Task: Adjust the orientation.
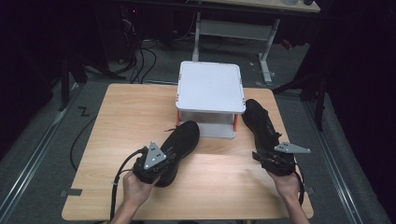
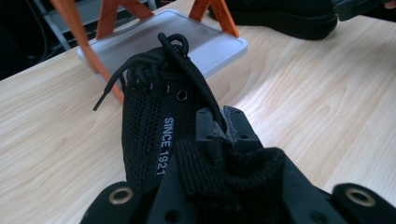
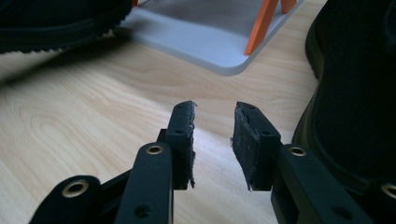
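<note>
Lower left of the high view, the left gripper [image 1: 164,157] clenches a black shoe's [image 1: 183,136] heel collar; the right gripper [image 3: 214,140] is released beside the other shoe [image 1: 261,122] on the bench [image 1: 126,112].

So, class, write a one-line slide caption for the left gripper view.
Left gripper clamped on the heel collar of a black mesh shoe, toe toward the white rack.
</note>
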{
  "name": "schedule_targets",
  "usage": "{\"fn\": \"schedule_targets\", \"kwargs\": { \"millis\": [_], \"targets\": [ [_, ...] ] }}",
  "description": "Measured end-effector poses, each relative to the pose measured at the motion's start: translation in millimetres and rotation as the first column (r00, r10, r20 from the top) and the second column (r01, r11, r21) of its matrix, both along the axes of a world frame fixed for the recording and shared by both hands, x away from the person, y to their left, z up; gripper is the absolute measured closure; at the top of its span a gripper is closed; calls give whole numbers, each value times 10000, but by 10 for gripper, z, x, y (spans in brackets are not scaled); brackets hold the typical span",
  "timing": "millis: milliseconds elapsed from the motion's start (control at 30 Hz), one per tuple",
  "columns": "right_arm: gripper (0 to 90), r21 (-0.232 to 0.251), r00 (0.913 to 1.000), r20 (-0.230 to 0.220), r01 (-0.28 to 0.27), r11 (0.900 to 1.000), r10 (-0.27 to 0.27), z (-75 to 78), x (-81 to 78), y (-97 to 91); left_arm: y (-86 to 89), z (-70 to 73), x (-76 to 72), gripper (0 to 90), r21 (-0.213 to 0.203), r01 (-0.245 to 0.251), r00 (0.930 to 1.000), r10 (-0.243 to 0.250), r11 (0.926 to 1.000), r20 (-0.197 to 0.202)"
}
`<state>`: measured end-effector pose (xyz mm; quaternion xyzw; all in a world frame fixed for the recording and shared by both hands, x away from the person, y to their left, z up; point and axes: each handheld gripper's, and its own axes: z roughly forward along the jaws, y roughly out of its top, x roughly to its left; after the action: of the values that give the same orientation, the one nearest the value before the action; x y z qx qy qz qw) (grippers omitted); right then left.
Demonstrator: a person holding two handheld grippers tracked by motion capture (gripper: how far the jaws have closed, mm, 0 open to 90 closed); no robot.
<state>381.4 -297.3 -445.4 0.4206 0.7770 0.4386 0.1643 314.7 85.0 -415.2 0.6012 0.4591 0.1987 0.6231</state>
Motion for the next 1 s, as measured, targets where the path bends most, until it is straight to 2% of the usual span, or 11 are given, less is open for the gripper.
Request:
{"fn": "schedule_targets", "kwargs": {
  "millis": [133, 333, 500, 667, 800, 833, 1000],
  "targets": [
    [662, 152, 10000, 51, 32, 9999, -33, 64, 58, 11, -117, 2, 137, 858, -29, -31, 10000, 31, 10000, -78],
    [686, 249, 9991, 370, -223, 9994, 214, 319, 166, 36, -258, 6, 320, 858, -14, -250, 9996, 250, 9997, 160],
    [728, 390, 9962, 806, -377, 9985, 345, 504, 314, 80, -359, -8, 453, 857, 330, -468, 9981, 454, 9984, 406],
    [723, 484, 9926, 1149, -457, 9978, 399, 631, 425, 170, -405, -34, 602, 857, 241, -799, 9957, 786, 9965, 494],
    [720, 433, 9880, 1508, -402, 9983, 332, 772, 517, 263, -439, -62, 706, 857, 322, -981, 9941, 964, 9947, 505],
    [725, 476, 9858, 1646, -427, 9980, 343, 864, 580, 314, -455, -66, 724, 857, 331, -1029, 9934, 1011, 9941, 539],
    [737, 269, 9846, 1676, -544, 9982, 492, 990, 704, 438, -526, -103, 818, 857, 369, -1191, 9913, 1167, 9922, 609]
  ]
}}
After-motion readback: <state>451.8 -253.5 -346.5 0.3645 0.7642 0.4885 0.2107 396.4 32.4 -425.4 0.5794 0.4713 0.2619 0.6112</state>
